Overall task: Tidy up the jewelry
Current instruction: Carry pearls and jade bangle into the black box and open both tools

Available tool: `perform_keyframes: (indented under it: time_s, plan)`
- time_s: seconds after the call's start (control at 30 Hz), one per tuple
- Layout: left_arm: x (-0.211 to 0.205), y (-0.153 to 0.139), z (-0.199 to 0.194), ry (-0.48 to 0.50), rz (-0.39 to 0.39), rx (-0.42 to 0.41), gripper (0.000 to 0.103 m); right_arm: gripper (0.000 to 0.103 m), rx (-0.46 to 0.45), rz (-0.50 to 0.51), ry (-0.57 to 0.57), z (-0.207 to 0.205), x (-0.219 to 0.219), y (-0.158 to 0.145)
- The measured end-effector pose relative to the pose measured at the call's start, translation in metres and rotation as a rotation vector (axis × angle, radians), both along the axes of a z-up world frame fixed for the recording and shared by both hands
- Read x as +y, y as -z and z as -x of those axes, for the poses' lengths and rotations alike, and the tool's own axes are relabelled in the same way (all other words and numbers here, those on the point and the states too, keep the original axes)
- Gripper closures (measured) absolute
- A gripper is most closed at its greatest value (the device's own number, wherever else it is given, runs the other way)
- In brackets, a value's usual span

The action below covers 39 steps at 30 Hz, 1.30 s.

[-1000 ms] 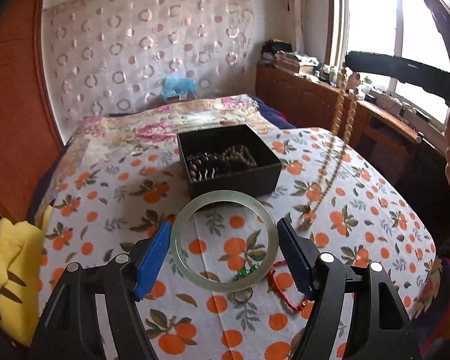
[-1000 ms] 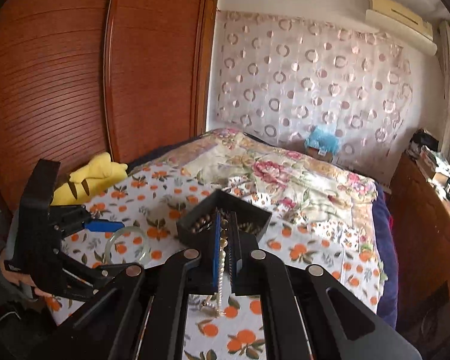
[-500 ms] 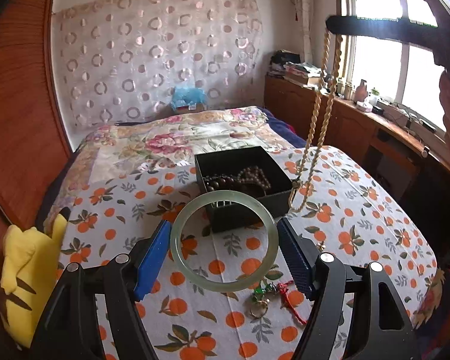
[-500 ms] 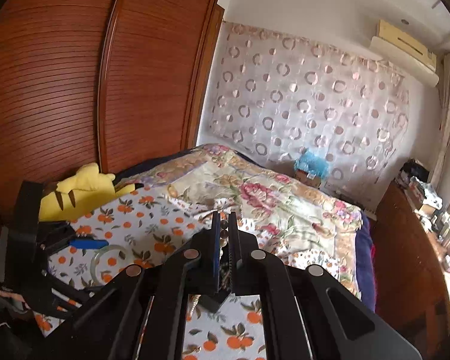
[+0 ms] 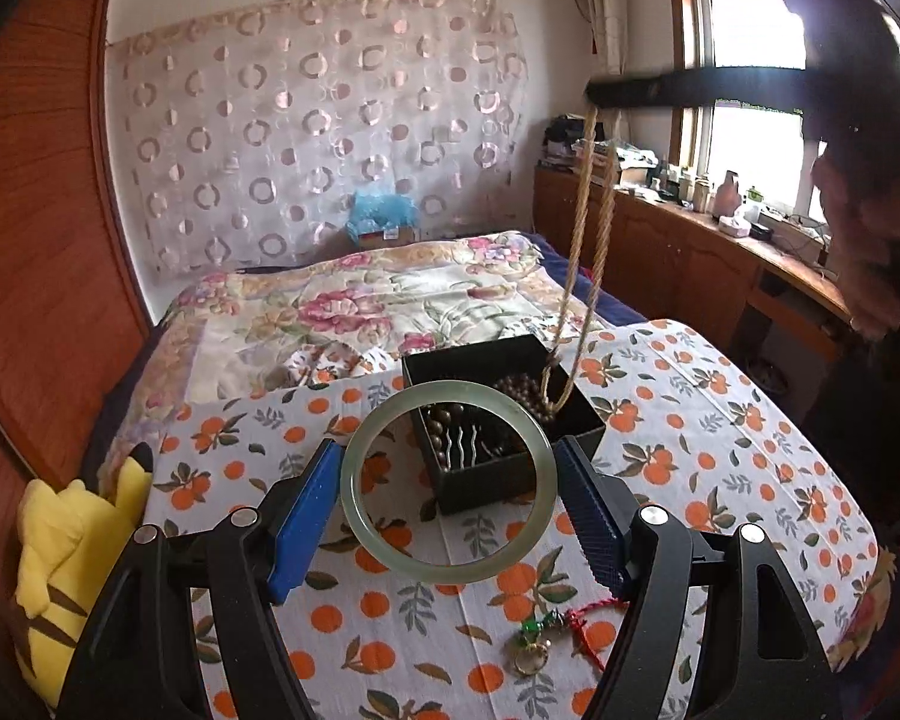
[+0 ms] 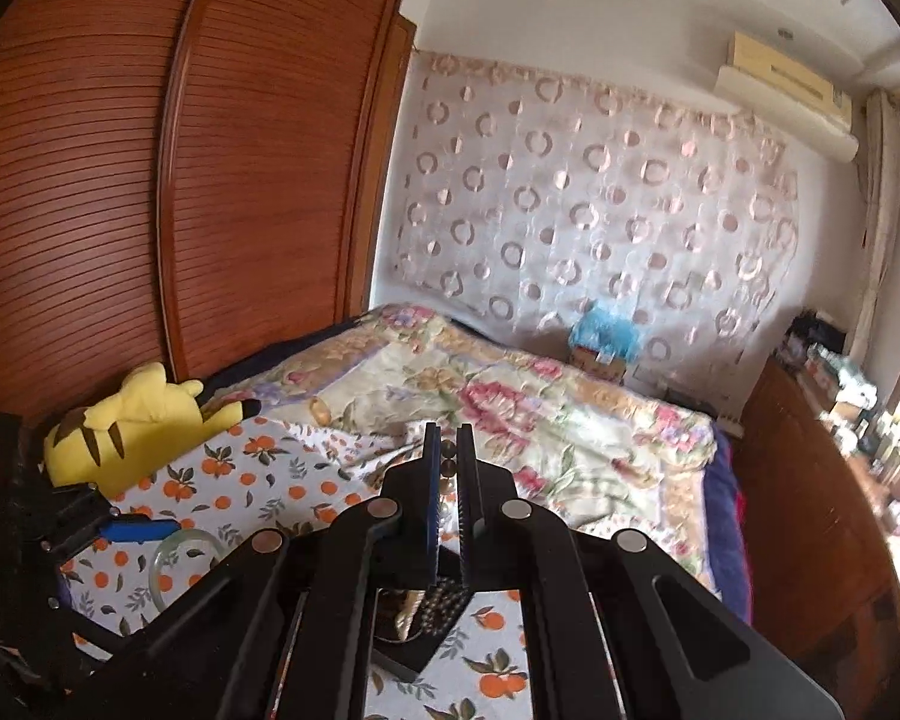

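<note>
Two hand-held grippers worked above an orange-print cloth (image 5: pixel 690 420) spread over the near end of a bed. The left gripper (image 5: pixel 447 483) had its blue pads pressed against opposite sides of a pale green, translucent jade-like bangle (image 5: pixel 360 510), which was held level above the cloth, its far rim overlapping the near edge of an open square black box (image 5: pixel 510 486). That box sat towards the middle of the cloth and held dark beaded strands and a few wavy metal hairpins.

The right gripper (image 6: pixel 448 504) was clamped, jaws almost together, on a long cream-coloured beaded necklace (image 5: pixel 582 276). Seen from the left camera, the necklace hung as a double strand from the raised gripper, its lower end dangling over the far right corner of the box; whether it touched the beads inside could not be made out.

Near the front edge of the cloth, towards its right side, lay a small heap of loose pieces: a gold-coloured ring (image 5: pixel 531 654), a green-beaded trinket (image 5: pixel 534 624) and a red cord (image 5: pixel 588 630). A yellow plush toy (image 5: pixel 66 564) rested at the left edge of the bed, beside a wooden slatted wardrobe (image 6: pixel 150 180). Beyond the cloth the bed was covered by a floral quilt (image 5: pixel 342 312), with a circle-patterned sheer curtain (image 5: pixel 306 138) on the wall behind it.
</note>
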<state>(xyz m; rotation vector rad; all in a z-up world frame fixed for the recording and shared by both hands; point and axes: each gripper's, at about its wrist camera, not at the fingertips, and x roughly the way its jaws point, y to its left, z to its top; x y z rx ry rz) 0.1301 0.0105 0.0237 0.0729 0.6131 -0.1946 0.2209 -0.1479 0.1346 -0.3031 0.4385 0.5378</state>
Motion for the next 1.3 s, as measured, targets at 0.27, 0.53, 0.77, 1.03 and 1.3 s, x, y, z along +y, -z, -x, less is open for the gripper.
perform_keyframes:
  time_s: [0.27,0.53,0.77,1.03,1.3]
  plan:
    - [-0.007,0.011,-0.032,-0.009,-0.025,0.038,0.034,0.096,0.212,0.012,0.009,-0.041,0.008,0.078]
    - [-0.021,0.032,-0.067,-0.021,-0.057,0.084,0.034,0.069,0.296,-0.013,0.034,-0.048,-0.009,0.122]
    - [-0.043,0.051,-0.104,-0.026,-0.085,0.129,0.034,0.069,0.313,0.006,0.079,-0.034,-0.045,0.145]
    - [-0.053,0.067,-0.127,-0.029,-0.119,0.163,0.034,0.069,0.333,0.034,0.082,-0.011,-0.072,0.181]
    - [-0.057,0.067,-0.120,-0.012,-0.120,0.156,0.025,0.069,0.334,0.015,0.036,0.015,-0.070,0.190]
